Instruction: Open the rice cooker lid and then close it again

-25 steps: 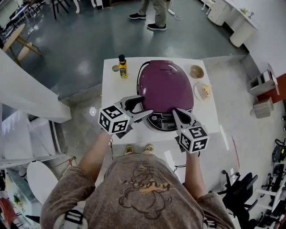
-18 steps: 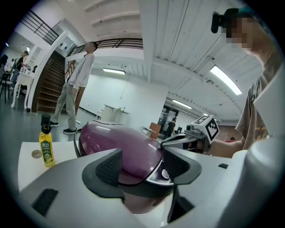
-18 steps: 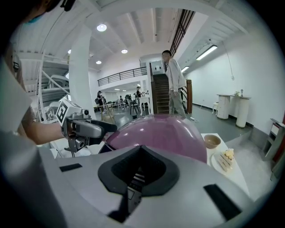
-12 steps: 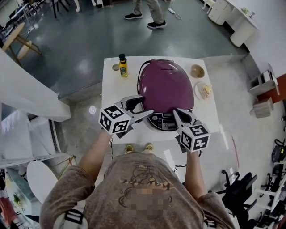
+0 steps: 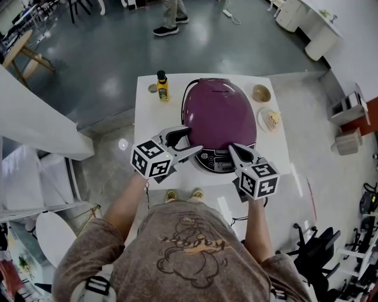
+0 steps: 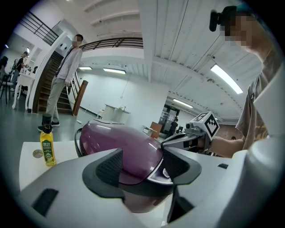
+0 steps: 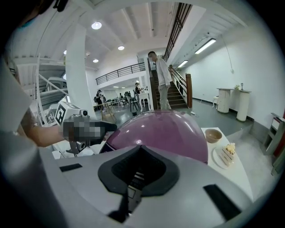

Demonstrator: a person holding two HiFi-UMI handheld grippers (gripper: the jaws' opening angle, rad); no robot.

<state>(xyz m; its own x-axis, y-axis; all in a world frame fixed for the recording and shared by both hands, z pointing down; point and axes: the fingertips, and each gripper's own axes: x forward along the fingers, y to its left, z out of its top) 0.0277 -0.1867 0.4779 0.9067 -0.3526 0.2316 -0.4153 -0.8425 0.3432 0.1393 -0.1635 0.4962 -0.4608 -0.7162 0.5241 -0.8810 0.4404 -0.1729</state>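
Note:
The purple rice cooker (image 5: 218,115) stands on the white table (image 5: 277,159) with its lid down and its control panel (image 5: 217,161) facing me. My left gripper (image 5: 195,139) is open at the cooker's front left, its jaws spread beside the lid's edge and holding nothing. In the left gripper view the cooker (image 6: 120,144) shows between the two pads (image 6: 108,166). My right gripper (image 5: 231,147) is shut and empty at the cooker's front right, by the panel. In the right gripper view the lid (image 7: 164,131) rises just past the shut gripper (image 7: 139,171).
A yellow bottle (image 5: 162,87) and a small round cap (image 5: 152,89) stand at the table's back left. A bowl (image 5: 260,94) and a plate with cake (image 5: 270,120) sit on the right. A person (image 5: 168,17) walks on the floor beyond.
Both grippers and the cooker have stayed put. The person in the background has walked to the left.

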